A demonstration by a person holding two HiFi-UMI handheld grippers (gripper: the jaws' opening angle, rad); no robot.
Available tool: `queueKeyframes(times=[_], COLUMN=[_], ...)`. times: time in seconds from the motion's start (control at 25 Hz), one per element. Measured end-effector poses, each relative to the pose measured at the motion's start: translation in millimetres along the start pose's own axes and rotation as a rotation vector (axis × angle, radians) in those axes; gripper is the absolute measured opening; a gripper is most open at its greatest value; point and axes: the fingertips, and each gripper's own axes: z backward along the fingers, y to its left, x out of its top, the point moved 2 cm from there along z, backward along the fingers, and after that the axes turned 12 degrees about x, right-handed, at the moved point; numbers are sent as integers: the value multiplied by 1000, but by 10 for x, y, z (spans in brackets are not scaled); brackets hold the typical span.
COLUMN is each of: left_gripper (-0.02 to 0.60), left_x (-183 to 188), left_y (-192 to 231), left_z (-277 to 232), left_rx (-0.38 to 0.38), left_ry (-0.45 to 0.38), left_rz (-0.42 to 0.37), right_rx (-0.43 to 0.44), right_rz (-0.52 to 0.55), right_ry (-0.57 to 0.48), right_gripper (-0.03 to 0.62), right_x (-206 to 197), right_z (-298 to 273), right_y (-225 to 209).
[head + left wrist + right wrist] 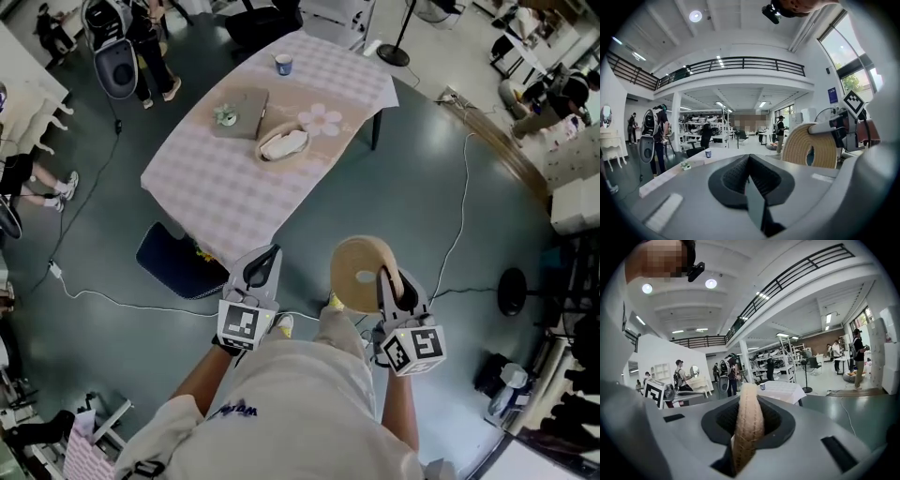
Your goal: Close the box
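The person stands well back from the table [216, 187], both grippers held out in front at about waist height. The right gripper [386, 275] is clamped on the rim of a round woven lid [356, 267]. Its 2 jaws pinch just that 1 edge, so the disc stands up on its side, most of it sticking out beyond the jaws. The left gripper [262, 267] has its jaws pressed together with nothing between them.

The box [263, 154], an oval woven basket, sits on the checked cloth near the middle of the table, uncovered, with something white lying inside. A cup [283, 64] stands far off at the back edge.

I'd say the closing itself has not started; the lid is well apart from the box.

What worries me:
- The pinch on 1 edge is thin, so the lid could swing or slip out on the way over.
- A white cable [141, 305] snakes across the floor between the feet and the table, easy to catch a shoe on.
- The white contents may ride high and keep the lid from seating.
- A light basket could skid on the cloth unless the left gripper steadies it.
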Motion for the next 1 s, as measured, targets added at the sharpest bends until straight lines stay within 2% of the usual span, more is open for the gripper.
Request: queueKeyframes(times=[0.24, 0.48, 0.76, 1.0], left_gripper=[2, 2, 2, 2], left_x=[191, 325, 433, 254], left_y=[-158, -335, -352, -113], left_z=[-577, -998, -1106, -979], left_rx=[133, 260, 387, 519], left_ry=[26, 27, 26, 55], left_rz=[2, 46, 73, 130], right_rx=[152, 280, 379, 453], right_rz=[-52, -59, -75, -90], right_ry=[9, 42, 38, 53], right_gripper=[61, 60, 61, 61], right_x=[194, 425, 665, 724], right_z=[-325, -618, -948, -1196], right_y=[-748, -1312, -1711, -1639])
